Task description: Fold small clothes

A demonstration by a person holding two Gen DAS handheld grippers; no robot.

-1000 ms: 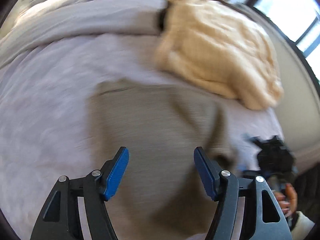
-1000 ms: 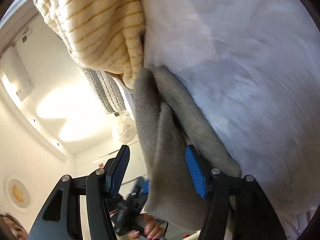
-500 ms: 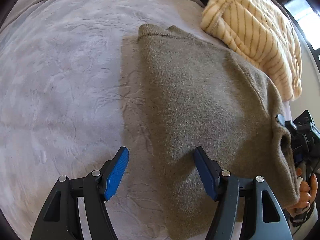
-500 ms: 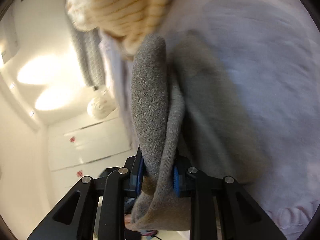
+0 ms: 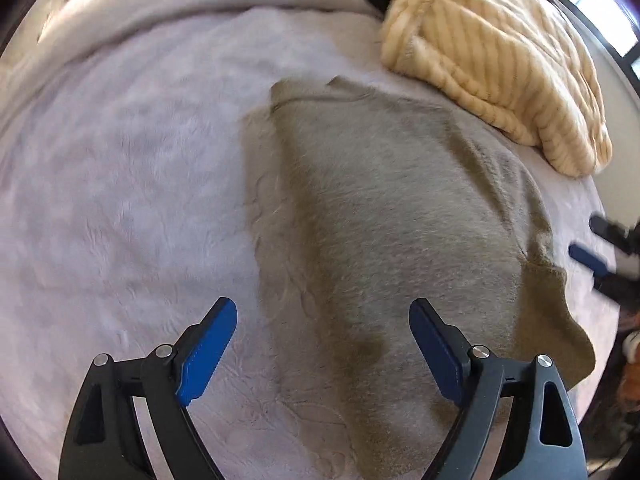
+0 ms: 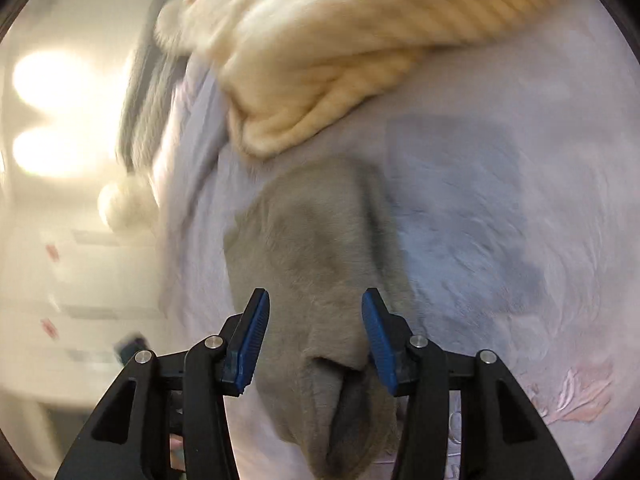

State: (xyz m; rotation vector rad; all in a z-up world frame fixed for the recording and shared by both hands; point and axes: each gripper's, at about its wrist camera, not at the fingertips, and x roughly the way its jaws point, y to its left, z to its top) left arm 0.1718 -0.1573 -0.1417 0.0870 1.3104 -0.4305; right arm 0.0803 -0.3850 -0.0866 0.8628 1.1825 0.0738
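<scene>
The grey-brown fleece garment (image 5: 400, 208) lies flat on the pale bedspread (image 5: 120, 200), beside a cream striped knit (image 5: 492, 52). Both the left gripper (image 5: 322, 354) and the right gripper (image 6: 315, 336) are opening, gripping nothing. Looks like between folds; next they need to grab an edge.

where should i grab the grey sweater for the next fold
Probably by the cuff end of the sleeve, which lies folded and raised between the right gripper's opening jaws, not pinched. Come from above and close across it. The grey sweater otherwise lies flat on the bedspread, so its left edge offers little; the left gripper is opening over it.
</scene>
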